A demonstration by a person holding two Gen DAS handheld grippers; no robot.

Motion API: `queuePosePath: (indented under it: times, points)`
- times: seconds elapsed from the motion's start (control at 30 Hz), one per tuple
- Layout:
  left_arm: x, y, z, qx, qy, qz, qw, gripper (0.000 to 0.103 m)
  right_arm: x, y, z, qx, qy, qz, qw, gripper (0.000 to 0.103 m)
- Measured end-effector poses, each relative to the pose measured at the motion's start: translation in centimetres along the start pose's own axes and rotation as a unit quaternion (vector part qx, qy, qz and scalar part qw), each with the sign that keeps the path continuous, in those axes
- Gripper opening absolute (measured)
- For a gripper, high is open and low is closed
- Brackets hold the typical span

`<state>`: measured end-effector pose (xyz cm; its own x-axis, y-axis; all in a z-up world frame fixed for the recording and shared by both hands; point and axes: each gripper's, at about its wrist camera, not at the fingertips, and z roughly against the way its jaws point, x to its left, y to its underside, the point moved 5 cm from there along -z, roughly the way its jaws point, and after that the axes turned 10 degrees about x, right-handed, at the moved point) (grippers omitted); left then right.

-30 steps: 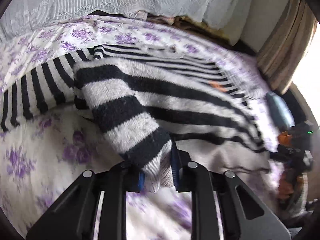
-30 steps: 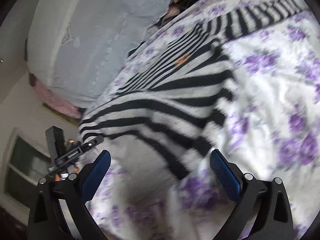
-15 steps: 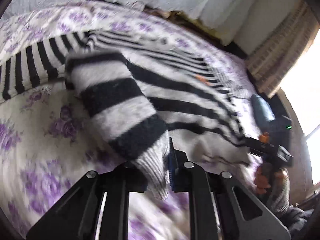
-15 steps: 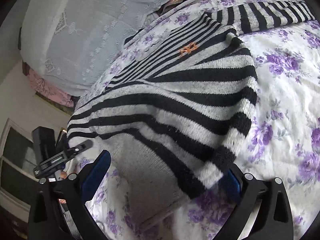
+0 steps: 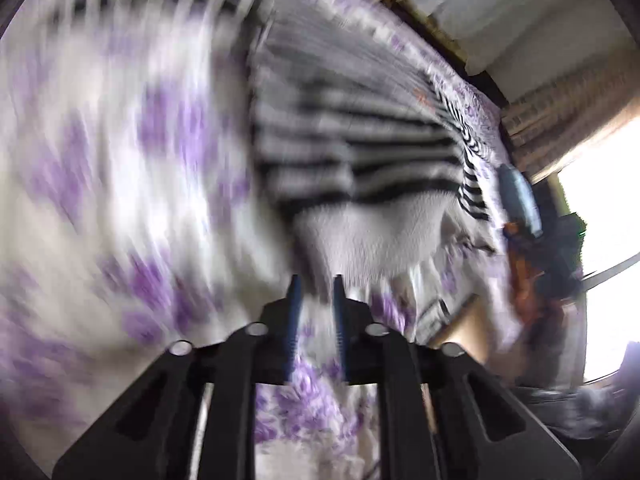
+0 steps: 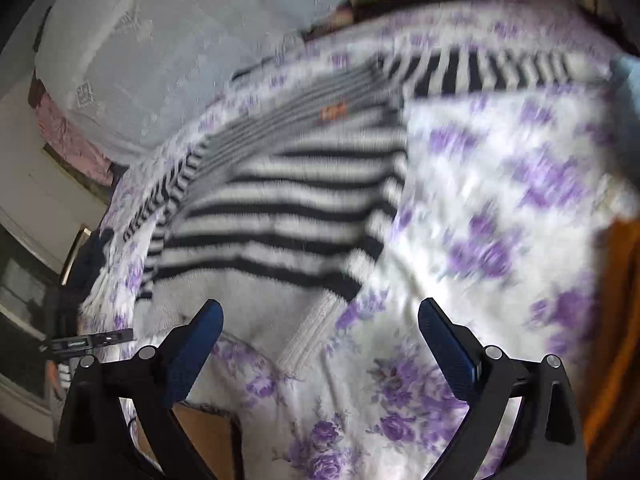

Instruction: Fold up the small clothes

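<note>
Striped sweater [image 6: 288, 208] lies flat on the floral bedsheet [image 6: 500, 208], one sleeve folded across the body, cuff [image 6: 308, 340] nearest. Right gripper [image 6: 320, 328] hangs directly over that cuff, jaws wide apart, empty. Left gripper [image 5: 314, 300] sits near the hem, jaws narrowly parted, holding nothing (view badly blurred). Far sleeve [image 6: 492, 70] runs right along the far edge; I judge it next.

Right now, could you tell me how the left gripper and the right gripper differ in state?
The left gripper has its fingers set close with a narrow gap; the right gripper is spread wide. The left wrist view is heavily blurred, while the right wrist view is only slightly so. Both hold nothing and point at the striped sweater lying on the floral bedsheet.
</note>
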<state>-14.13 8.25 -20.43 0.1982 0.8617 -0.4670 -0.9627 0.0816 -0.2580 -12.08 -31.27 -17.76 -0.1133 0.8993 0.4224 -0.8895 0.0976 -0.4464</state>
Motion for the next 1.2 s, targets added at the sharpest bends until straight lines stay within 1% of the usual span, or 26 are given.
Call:
queuePosePath:
  times: [0.03, 0.07, 0.13, 0.17, 0.23, 0.33, 0.37, 0.43, 0.47, 0.5, 0.57, 0.6, 0.63, 0.7, 0.77, 0.83, 0.87, 0.9, 0.97, 1.0, 1.03, 1.07, 1.1, 1.13, 1.17, 1.2]
  points:
    - [-1.4, -0.7, 0.8, -0.013, -0.021, -0.025, 0.9994, 0.04, 0.8, -0.5, 0.6, -0.011, -0.011, 0.012, 1.0, 0.1]
    - [-2.8, -1.7, 1.4, -0.025, -0.026, -0.049, 0.9982, 0.047, 1.8, -1.1, 0.8, -0.019, -0.027, 0.024, 0.999, 0.1]
    - [-5.1, -4.6, 1.9, -0.044, -0.023, -0.08, 0.9956, 0.067, 5.0, -3.1, 0.1, -0.024, -0.09, 0.043, 0.995, 0.1]
    - [-6.5, -6.3, 1.9, -0.055, -0.021, -0.093, 0.9939, 0.071, 6.4, -4.0, -0.7, -0.022, -0.123, 0.048, 0.991, 0.1]
    - [-8.9, -9.4, 1.0, -0.071, -0.021, -0.106, 0.9916, 0.08, 8.6, -5.7, -2.8, -0.01, -0.161, 0.055, 0.985, 0.1]
    - [-9.6, -13.0, -2.0, -0.059, -0.021, -0.087, 0.9943, 0.082, 9.6, -8.1, -7.2, 0.02, -0.16, 0.045, 0.986, 0.099]
    - [-8.9, -13.5, -3.1, -0.048, -0.023, -0.075, 0.9957, 0.082, 8.7, -8.5, -9.3, 0.046, -0.139, 0.026, 0.989, 0.099]
    - [-7.2, -14.2, -6.4, -0.012, -0.041, -0.047, 0.998, 0.082, 6.4, -7.6, -12.3, 0.107, -0.099, -0.019, 0.989, 0.099]
    - [-5.9, -13.7, -7.9, 0.011, -0.055, -0.037, 0.9977, 0.082, 5.3, -6.6, -12.9, 0.127, -0.099, -0.025, 0.987, 0.1]
    - [-4.9, -12.9, -9.0, 0.03, -0.067, -0.033, 0.9967, 0.082, 4.7, -5.9, -12.3, 0.112, -0.125, -0.001, 0.986, 0.099]
    - [-4.5, -10.7, -9.2, 0.007, -0.095, -0.08, 0.9922, 0.083, 3.6, -4.0, -10.5, 0.105, -0.097, 0.045, 0.989, 0.099]
    - [-4.8, -9.8, -9.1, 0.008, -0.116, -0.098, 0.9884, 0.085, 3.0, -2.9, -9.3, 0.104, -0.078, 0.064, 0.989, 0.099]
    - [-5.0, -8.6, -9.0, 0.01, -0.142, -0.112, 0.9835, 0.089, 2.6, -2.2, -8.7, 0.103, -0.065, 0.073, 0.99, 0.099]
    - [-5.4, -7.2, -8.5, 0.004, -0.169, -0.125, 0.9776, 0.09, 1.5, -0.9, -7.1, 0.095, -0.052, 0.087, 0.99, 0.099]
    - [-5.8, -6.7, -7.9, 0.001, -0.177, -0.131, 0.9754, 0.09, 1.4, -0.5, -6.4, 0.093, -0.038, 0.087, 0.991, 0.099]
    - [-6.7, -6.8, -7.2, -0.001, -0.167, -0.135, 0.9766, 0.09, 1.5, -1.0, -6.3, 0.093, -0.015, 0.071, 0.993, 0.099]
    - [-7.5, -7.1, -6.9, -0.002, -0.154, -0.14, 0.9781, 0.09, 2.1, -1.6, -5.9, 0.092, -0.022, 0.068, 0.993, 0.1]
    - [-8.3, -7.5, -6.7, -0.007, -0.145, -0.147, 0.9784, 0.091, 2.5, -1.9, -5.6, 0.086, -0.042, 0.075, 0.993, 0.1]
    - [-9.8, -8.4, -6.9, -0.021, -0.149, -0.157, 0.9761, 0.095, 3.2, -2.3, -6.0, 0.078, -0.065, 0.079, 0.992, 0.099]
    - [-10.3, -8.6, -7.1, -0.026, -0.152, -0.16, 0.975, 0.098, 2.8, -2.5, -6.7, 0.086, -0.061, 0.066, 0.992, 0.099]
    - [-10.7, -9.1, -7.9, -0.021, -0.157, -0.165, 0.9734, 0.098, 2.2, -2.3, -7.6, 0.105, -0.056, 0.048, 0.992, 0.099]
    - [-10.3, -9.4, -9.3, 0.002, -0.169, -0.161, 0.9723, 0.098, 1.0, -1.8, -8.6, 0.128, -0.062, 0.026, 0.989, 0.1]
    - [-9.8, -9.5, -10.6, 0.026, -0.178, -0.153, 0.9717, 0.098, 0.8, -1.5, -7.9, 0.105, -0.081, 0.037, 0.991, 0.1]
    - [-8.9, -8.9, -12.2, 0.051, -0.184, -0.142, 0.9713, 0.099, 0.6, -1.0, -7.4, 0.097, -0.088, 0.044, 0.99, 0.1]
    - [-9.0, -8.4, -12.1, 0.026, -0.192, -0.156, 0.9686, 0.099, 0.3, -0.4, -6.8, 0.098, -0.096, 0.054, 0.989, 0.1]
    - [-9.3, -7.9, -12.0, 0.019, -0.199, -0.168, 0.9652, 0.099, 0.1, -0.1, -6.5, 0.095, -0.102, 0.059, 0.988, 0.1]
